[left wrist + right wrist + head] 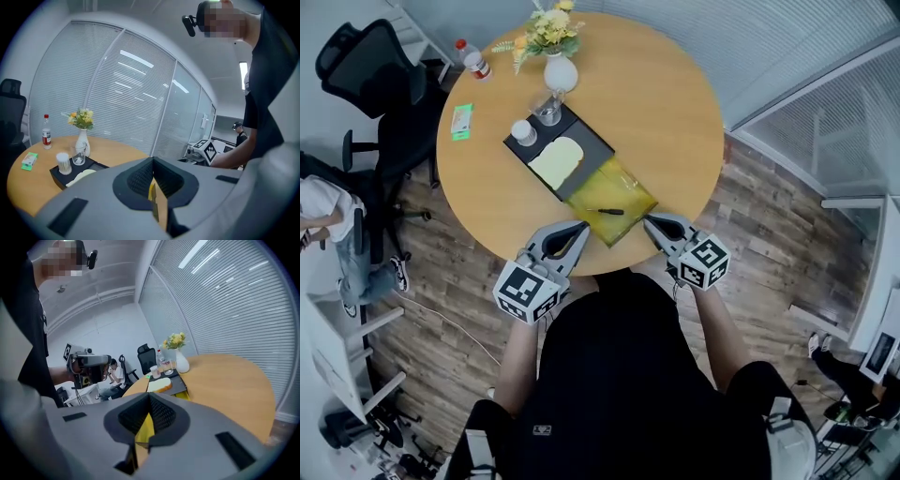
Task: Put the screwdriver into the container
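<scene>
screwdriver (pixel 606 212), just one, lies in the one yellow container (pixel 623 187).

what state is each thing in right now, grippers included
left gripper: shut, empty
right gripper: shut, empty
screwdriver: lying flat inside the container
container: open-topped, holding the screwdriver
bottle: upright, capped
vase: upright, holding flowers
glass: upright on the tray
</scene>
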`<state>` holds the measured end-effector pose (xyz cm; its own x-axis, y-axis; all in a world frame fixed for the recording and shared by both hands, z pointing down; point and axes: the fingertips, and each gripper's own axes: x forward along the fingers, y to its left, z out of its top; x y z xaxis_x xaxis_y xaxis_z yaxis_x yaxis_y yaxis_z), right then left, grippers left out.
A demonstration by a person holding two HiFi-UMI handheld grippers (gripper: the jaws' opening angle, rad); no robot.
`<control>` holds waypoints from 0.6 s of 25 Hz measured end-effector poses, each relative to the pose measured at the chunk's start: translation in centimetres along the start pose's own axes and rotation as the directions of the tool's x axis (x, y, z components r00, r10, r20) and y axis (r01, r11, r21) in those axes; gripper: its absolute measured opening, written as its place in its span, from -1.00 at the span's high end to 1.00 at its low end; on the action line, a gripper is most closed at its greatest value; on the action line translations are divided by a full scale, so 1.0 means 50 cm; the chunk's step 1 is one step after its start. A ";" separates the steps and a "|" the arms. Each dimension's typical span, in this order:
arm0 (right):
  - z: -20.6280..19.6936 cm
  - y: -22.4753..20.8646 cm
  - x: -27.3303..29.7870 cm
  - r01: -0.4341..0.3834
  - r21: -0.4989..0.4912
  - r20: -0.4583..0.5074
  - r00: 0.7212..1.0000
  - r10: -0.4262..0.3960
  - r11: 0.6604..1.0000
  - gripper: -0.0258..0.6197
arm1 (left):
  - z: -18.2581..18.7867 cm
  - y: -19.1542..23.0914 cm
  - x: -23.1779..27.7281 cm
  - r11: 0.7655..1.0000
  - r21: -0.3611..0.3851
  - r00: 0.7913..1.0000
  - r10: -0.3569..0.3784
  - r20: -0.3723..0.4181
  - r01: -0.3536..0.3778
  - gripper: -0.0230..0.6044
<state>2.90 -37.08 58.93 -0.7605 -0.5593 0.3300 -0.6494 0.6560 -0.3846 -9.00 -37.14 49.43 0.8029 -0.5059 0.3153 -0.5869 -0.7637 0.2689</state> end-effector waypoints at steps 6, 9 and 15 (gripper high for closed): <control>0.007 0.019 -0.026 -0.011 -0.035 0.009 1.000 0.011 0.999 0.91 | 0.009 -0.020 -0.020 1.000 0.019 1.000 0.023 0.017 -0.024 0.91; 0.013 0.032 -0.034 -0.022 -0.053 0.008 1.000 0.022 0.998 0.91 | 0.007 -0.032 -0.034 0.999 0.022 0.999 0.035 0.024 -0.036 0.91; 0.027 0.057 -0.048 -0.044 -0.090 0.020 0.999 0.046 0.995 0.91 | -0.006 -0.063 -0.048 0.999 0.023 0.999 0.045 0.026 -0.045 0.91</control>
<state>2.88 -34.55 55.84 -0.7894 -0.5384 0.2949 -0.6125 0.7228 -0.3200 -9.12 -33.42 48.09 0.7784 -0.5496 0.3035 -0.6199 -0.7491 0.2335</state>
